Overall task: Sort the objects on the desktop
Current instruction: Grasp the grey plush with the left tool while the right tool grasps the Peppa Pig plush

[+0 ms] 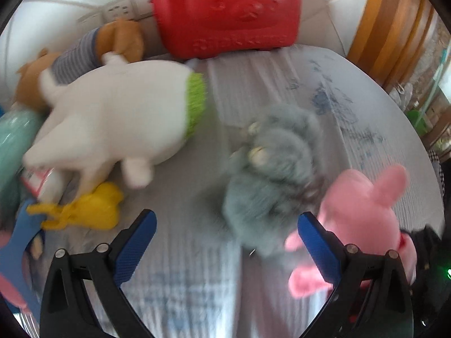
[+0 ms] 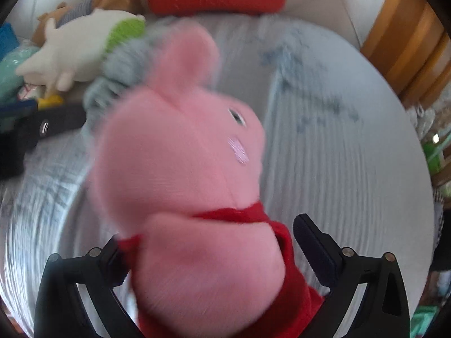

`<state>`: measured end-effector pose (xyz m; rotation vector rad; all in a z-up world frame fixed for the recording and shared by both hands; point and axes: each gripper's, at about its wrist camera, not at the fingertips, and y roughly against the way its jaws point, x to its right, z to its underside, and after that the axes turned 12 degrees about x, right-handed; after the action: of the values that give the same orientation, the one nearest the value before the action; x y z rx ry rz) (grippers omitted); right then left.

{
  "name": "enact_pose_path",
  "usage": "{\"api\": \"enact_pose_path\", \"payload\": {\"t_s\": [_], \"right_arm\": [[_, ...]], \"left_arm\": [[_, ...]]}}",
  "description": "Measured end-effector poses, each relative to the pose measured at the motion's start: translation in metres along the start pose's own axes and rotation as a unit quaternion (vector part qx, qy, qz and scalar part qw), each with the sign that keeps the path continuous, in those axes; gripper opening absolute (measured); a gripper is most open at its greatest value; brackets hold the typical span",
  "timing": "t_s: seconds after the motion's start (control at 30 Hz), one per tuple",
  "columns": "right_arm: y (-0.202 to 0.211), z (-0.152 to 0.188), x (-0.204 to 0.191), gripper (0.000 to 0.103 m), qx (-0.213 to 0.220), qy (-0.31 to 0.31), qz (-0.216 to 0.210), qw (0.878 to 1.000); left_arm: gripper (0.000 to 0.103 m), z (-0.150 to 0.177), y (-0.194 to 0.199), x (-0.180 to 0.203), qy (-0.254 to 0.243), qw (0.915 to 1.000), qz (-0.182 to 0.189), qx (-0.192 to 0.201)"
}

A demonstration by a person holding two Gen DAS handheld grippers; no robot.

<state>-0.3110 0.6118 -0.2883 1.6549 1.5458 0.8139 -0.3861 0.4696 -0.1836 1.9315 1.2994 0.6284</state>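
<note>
Right wrist view is filled by the pink pig plush in a red dress, sitting between the fingers of the right gripper. Its jaws stand fairly wide; the left finger is hidden behind the toy and the right one shows a gap, so I cannot tell whether it grips. The left gripper is spread wide and holds nothing, pointed at the grey plush lying on the pale striped cloth.

As for sorting, a cluster lies along the left: the white plush with a green collar, a brown plush in a striped top, a yellow toy, a teal item and a blue piece. The red plastic case stands at the back. The grey plush and the pig lie apart from that cluster, so those 2 look unsorted, though which pile is the goal is unclear.

Raised lettering runs along the case's lower edge beneath an embossed face, too blurred to read.
</note>
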Motion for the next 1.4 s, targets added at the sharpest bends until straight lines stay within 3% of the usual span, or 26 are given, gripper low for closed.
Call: {"api": "enact_pose_path", "payload": {"t_s": [0.17, 0.43, 0.57, 0.67, 0.8, 0.87, 0.93, 1.0, 1.13, 1.2, 1.23, 1.4], "right_arm": [[0.003, 0.009, 0.020, 0.102, 0.013, -0.043, -0.020, 0.999], [0.001, 0.009, 0.022, 0.102, 0.022, -0.052, -0.025, 0.998], [0.012, 0.011, 0.035, 0.102, 0.026, -0.051, 0.005, 0.998], [0.016, 0.011, 0.049, 0.101, 0.027, -0.053, 0.035, 0.998], [0.008, 0.011, 0.053, 0.101, 0.026, -0.060, 0.024, 0.998], [0.006, 0.012, 0.053, 0.102, 0.029, -0.064, 0.020, 0.997], [0.006, 0.012, 0.056, 0.102, 0.030, -0.070, 0.014, 0.997], [0.006, 0.013, 0.058, 0.103, 0.032, -0.075, 0.008, 0.997], [0.010, 0.012, 0.055, 0.103, 0.040, -0.070, 0.023, 0.997], [0.016, 0.012, 0.052, 0.097, 0.044, -0.067, 0.027, 0.996], [0.020, 0.011, 0.050, 0.089, 0.045, -0.068, 0.021, 0.996], [0.050, 0.009, 0.033, 0.083, 0.059, -0.058, 0.005, 0.997]], "left_arm": [[0.102, -0.015, -0.029, 0.015, -0.012, 0.9997, 0.022, 0.000], [0.102, -0.009, -0.050, -0.004, 0.029, 0.9966, 0.074, -0.020], [0.102, -0.003, -0.055, -0.002, 0.010, 0.9973, 0.071, -0.015], [0.096, 0.001, -0.063, 0.014, -0.022, 0.9981, 0.056, -0.013], [0.086, 0.003, -0.062, 0.032, -0.046, 0.9979, 0.046, 0.004], [0.081, 0.003, -0.060, 0.033, -0.050, 0.9975, 0.049, 0.008], [0.065, 0.003, -0.058, 0.035, -0.053, 0.9971, 0.052, 0.012], [0.057, 0.003, -0.054, 0.036, -0.050, 0.9973, 0.053, 0.006], [0.055, 0.005, -0.042, 0.033, -0.049, 0.9977, 0.048, -0.004], [0.055, 0.007, -0.028, 0.029, -0.044, 0.9980, 0.046, -0.006], [0.054, 0.009, -0.018, 0.026, -0.039, 0.9982, 0.045, -0.007], [0.054, 0.024, 0.034, 0.009, -0.025, 0.9992, 0.030, -0.005]]}}
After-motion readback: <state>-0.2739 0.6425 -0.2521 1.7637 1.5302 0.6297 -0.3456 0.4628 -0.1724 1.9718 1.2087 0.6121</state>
